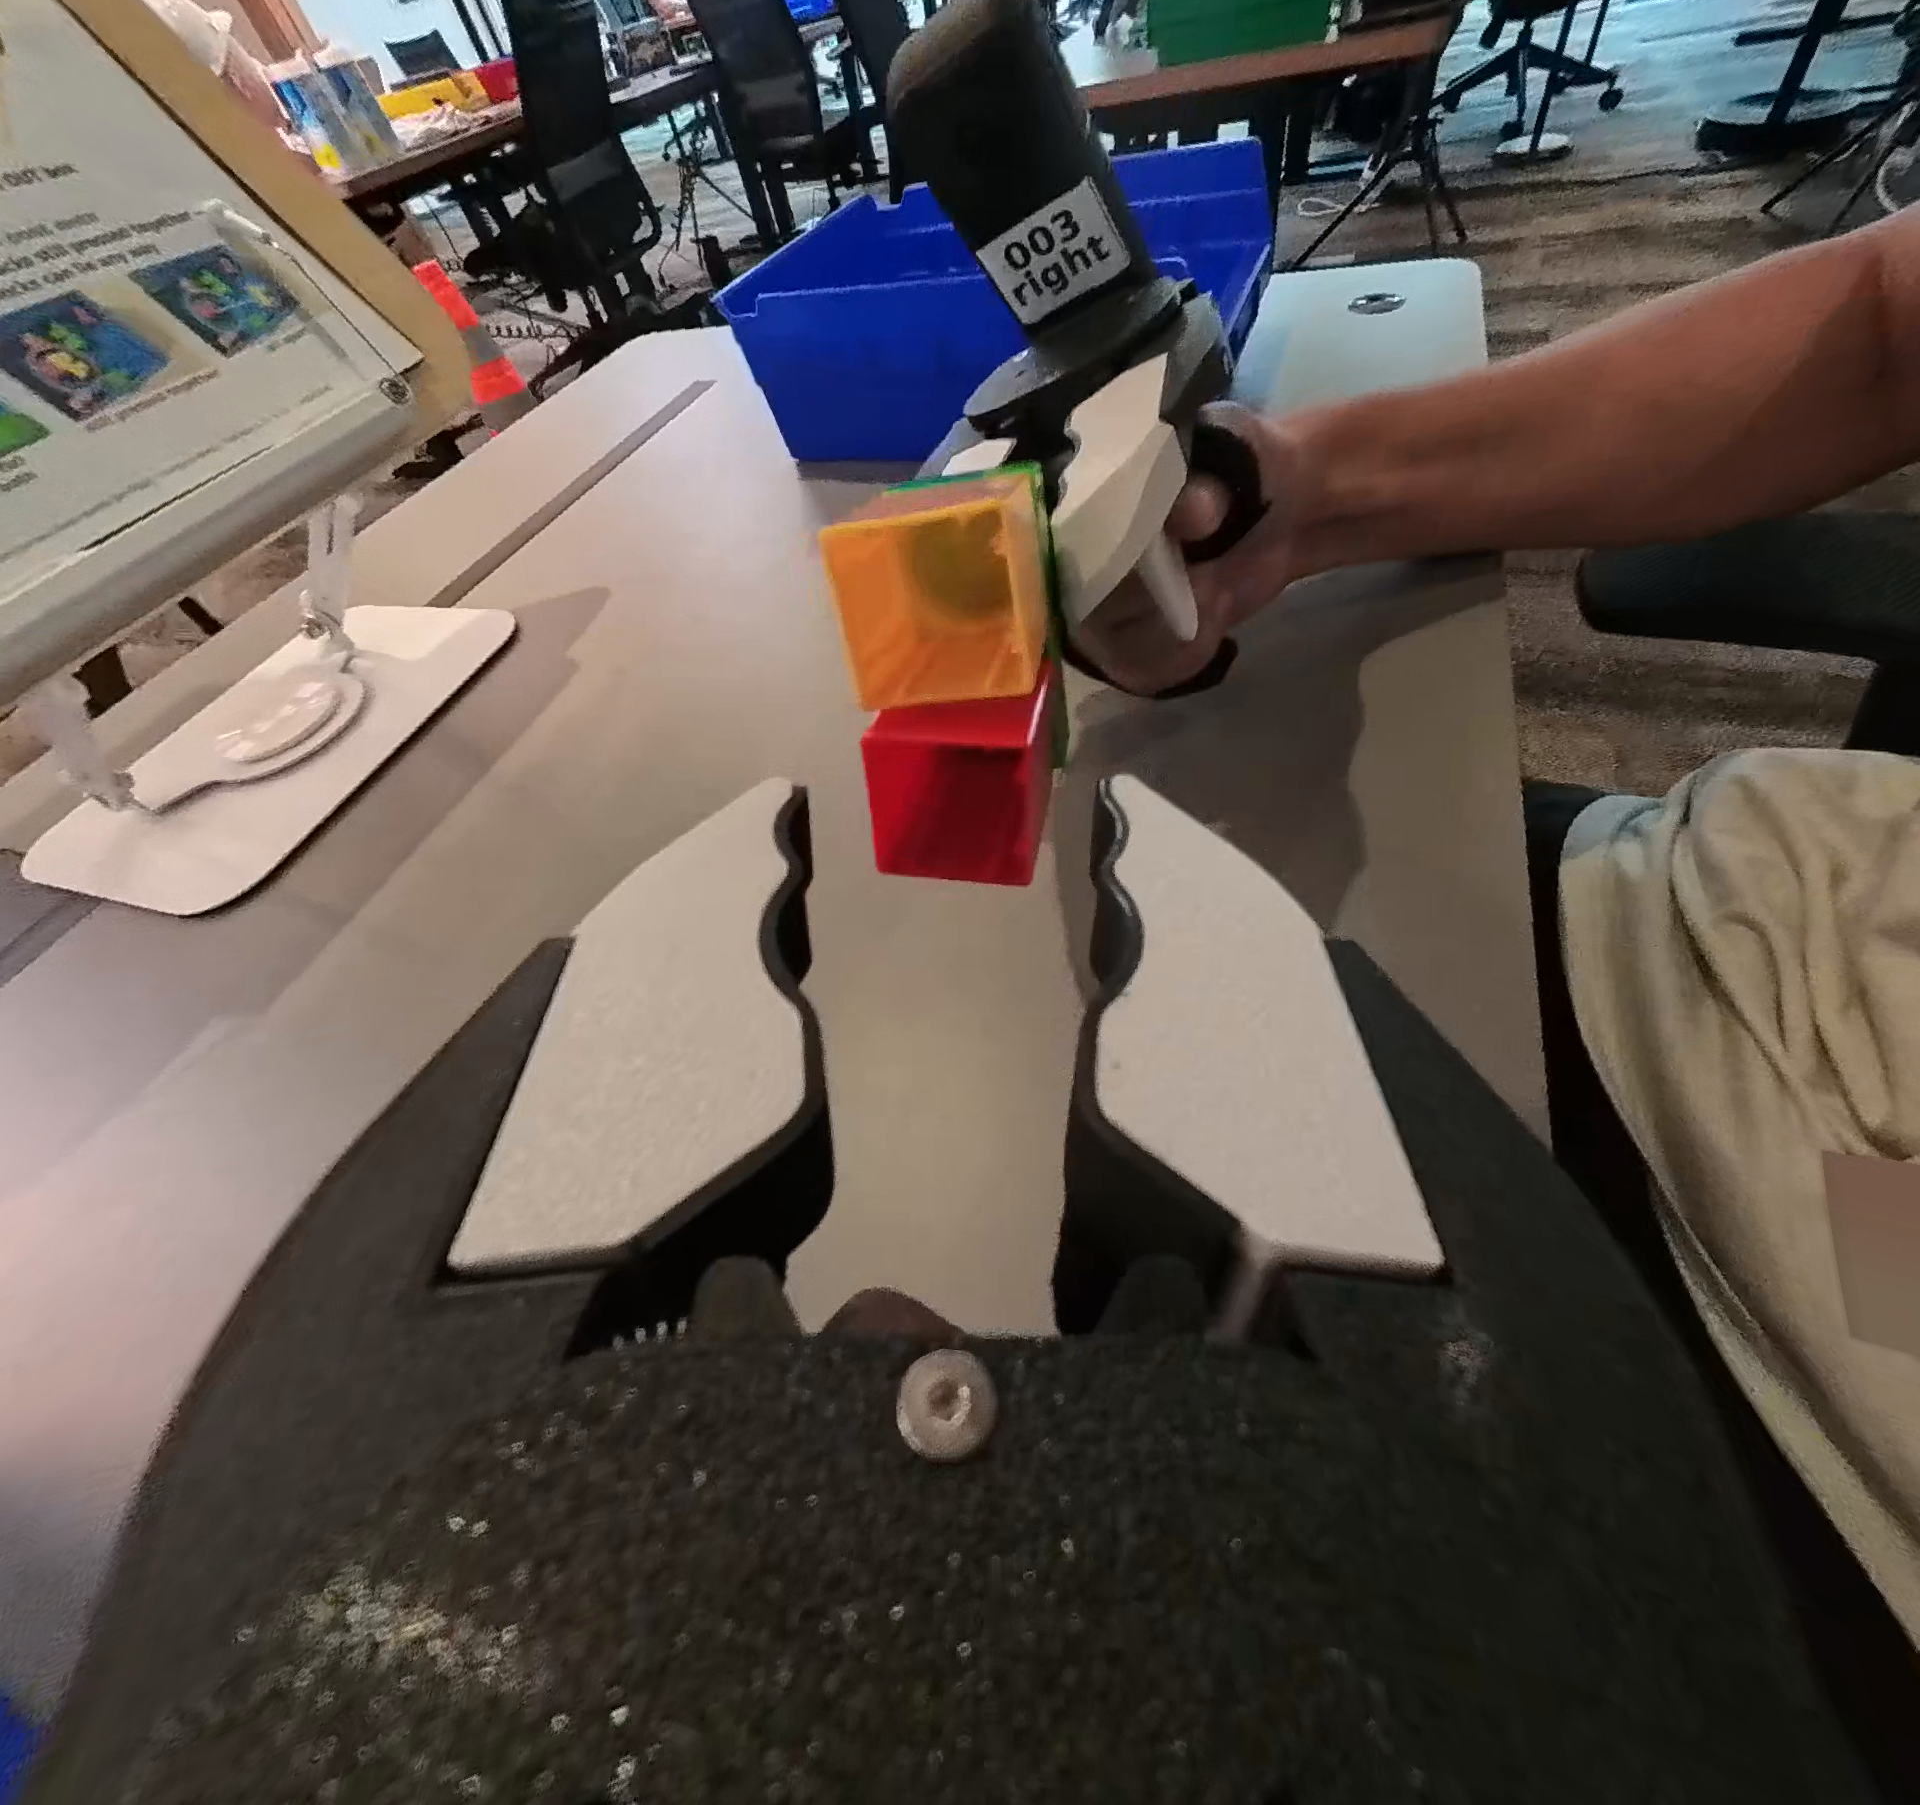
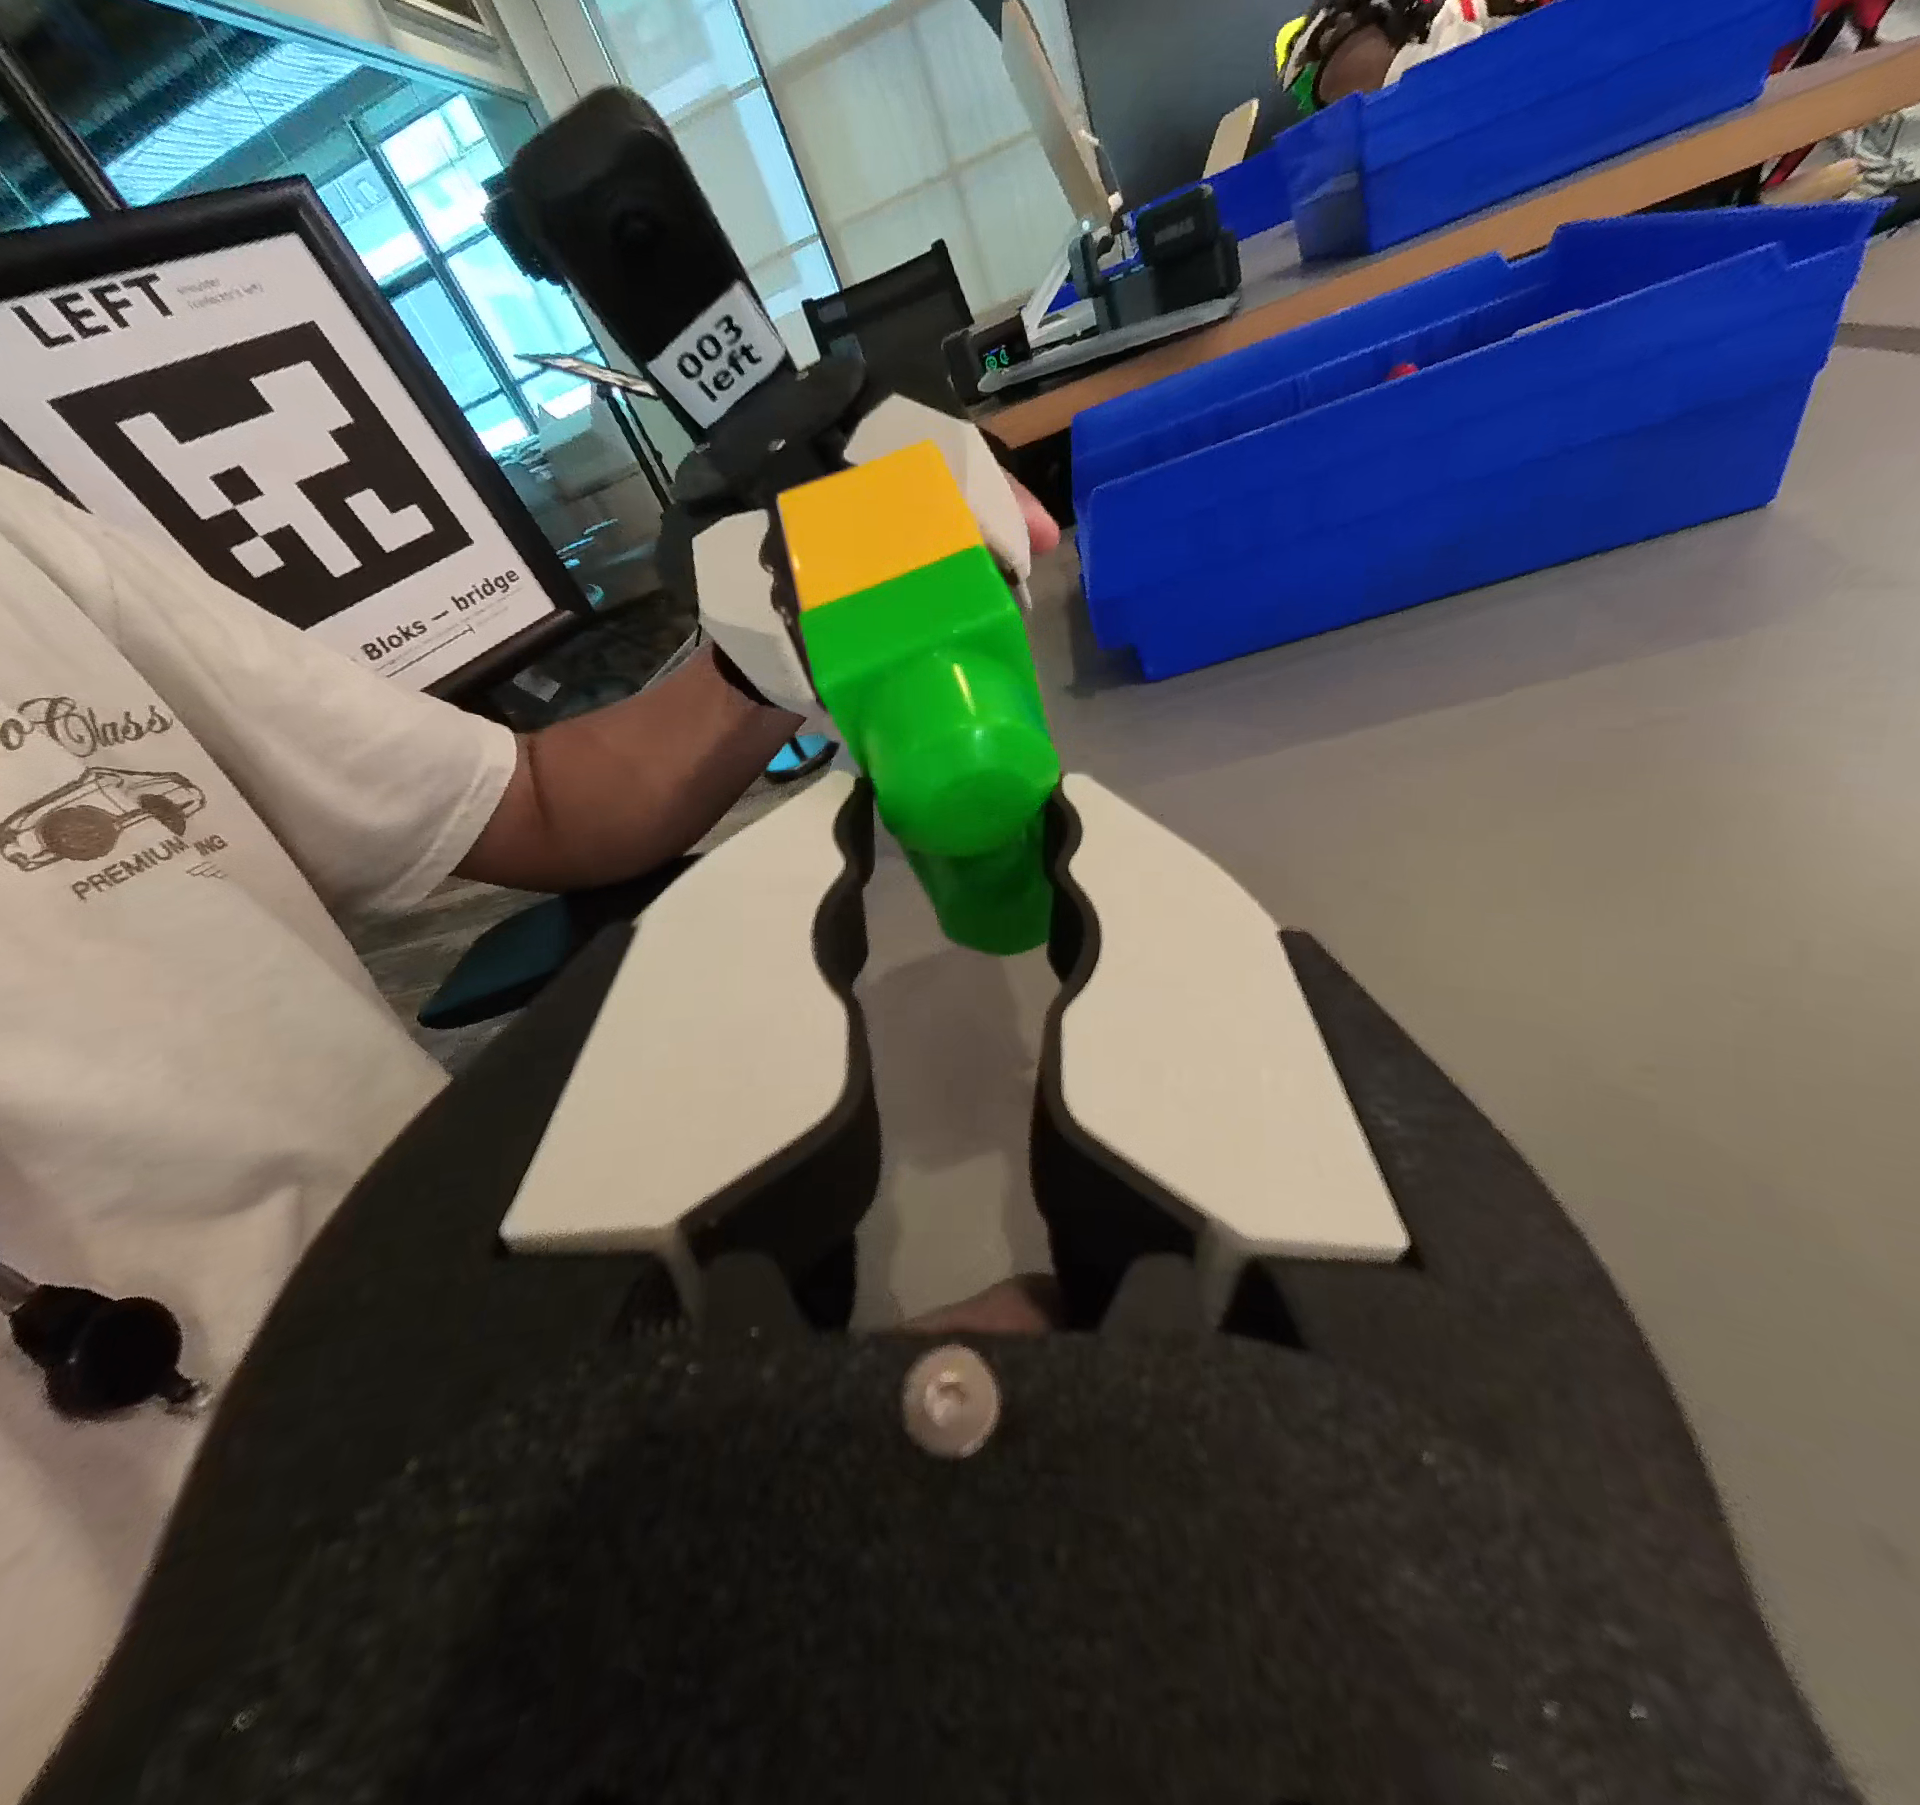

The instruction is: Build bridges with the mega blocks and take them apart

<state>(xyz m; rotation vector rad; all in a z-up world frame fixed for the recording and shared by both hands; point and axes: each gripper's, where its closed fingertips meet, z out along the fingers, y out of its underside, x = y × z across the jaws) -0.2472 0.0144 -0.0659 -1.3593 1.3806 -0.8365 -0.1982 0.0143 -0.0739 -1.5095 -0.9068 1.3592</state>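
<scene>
Above the grey desk [image 1: 644, 550], a small bridge of plastic blocks — a green block [image 2: 935, 716] across an orange block [image 1: 935, 592] and a red block [image 1: 956, 799] — is held aloft, gripped by the right tongs [image 2: 956, 820]. The left tongs [image 1: 951, 820] are held wide apart beside the red block, nothing gripped. Dismantling appears not yet begun; the blue plastic bin [image 2: 1455, 508] is seen beyond.
</scene>
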